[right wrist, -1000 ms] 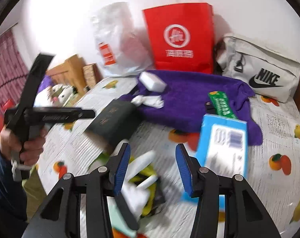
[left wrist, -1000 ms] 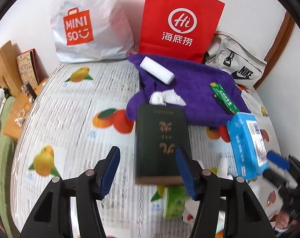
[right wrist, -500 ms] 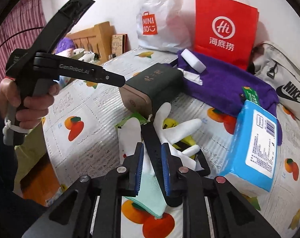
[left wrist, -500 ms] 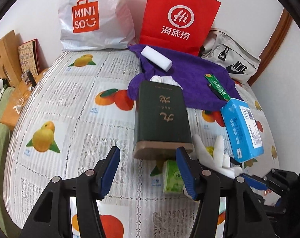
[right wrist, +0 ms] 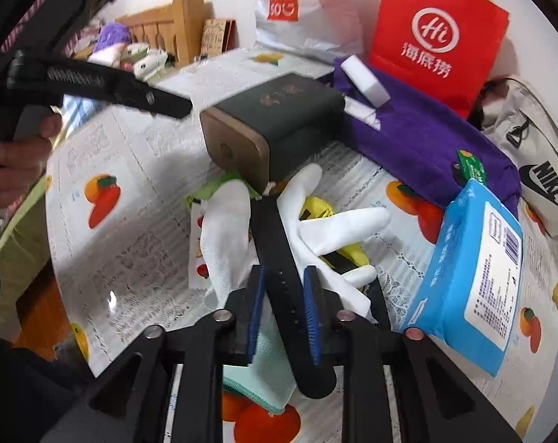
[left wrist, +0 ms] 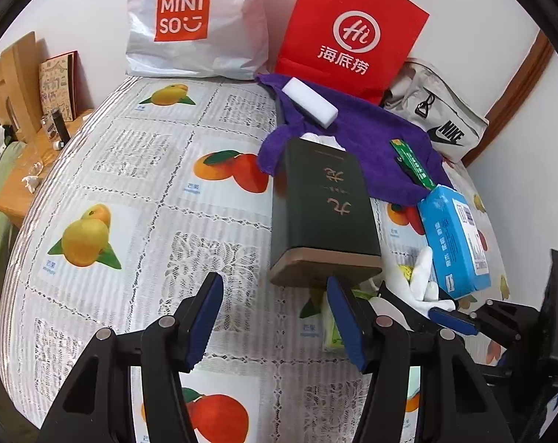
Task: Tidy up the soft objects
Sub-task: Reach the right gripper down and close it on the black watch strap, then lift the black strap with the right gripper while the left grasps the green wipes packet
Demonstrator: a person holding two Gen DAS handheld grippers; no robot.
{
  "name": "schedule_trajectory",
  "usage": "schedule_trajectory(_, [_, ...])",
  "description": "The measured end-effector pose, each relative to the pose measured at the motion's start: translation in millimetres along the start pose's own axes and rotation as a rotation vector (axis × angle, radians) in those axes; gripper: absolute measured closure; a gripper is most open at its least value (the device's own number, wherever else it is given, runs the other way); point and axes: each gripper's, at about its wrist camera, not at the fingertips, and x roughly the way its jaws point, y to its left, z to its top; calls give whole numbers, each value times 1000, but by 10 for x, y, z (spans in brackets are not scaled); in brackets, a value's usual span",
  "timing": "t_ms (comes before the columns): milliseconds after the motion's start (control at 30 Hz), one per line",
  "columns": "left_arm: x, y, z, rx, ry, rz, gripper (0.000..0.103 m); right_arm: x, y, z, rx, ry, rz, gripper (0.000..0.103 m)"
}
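Black strap [right wrist: 279,254]: lying on top of the white gloves [right wrist: 327,221] at the near right of the table [left wrist: 131,192], its long axis running away from the right gripper [right wrist: 284,317] toward the dark green box [right wrist: 275,122], near end passing between the blue pads. Right gripper: jaws standing narrow after closing and easing slightly; pads are sitting just beside the strap's edges, and whether they are pressing cannot be told. This hand is judged the nearer by far. Left gripper [left wrist: 275,321]: hovering about half open, holding nothing, over bare tablecloth just before the box. Around: blue tissue pack [right wrist: 474,288] crowding the right side, mint cloth [right wrist: 257,380] underneath, green packet [left wrist: 330,328], purple towel [left wrist: 371,140] with white block [left wrist: 310,101] beyond; bags along the wall.
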Motion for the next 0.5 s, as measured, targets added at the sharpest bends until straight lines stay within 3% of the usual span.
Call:
schedule_trajectory(267, [-26, 64, -66, -8, 3, 0, 46, 174, -125, 27, 56, 41, 84, 79])
schedule_trajectory(500, [-55, 30, -124, 4, 8, 11, 46, -47, -219, 0, 131, -16, 144, 82])
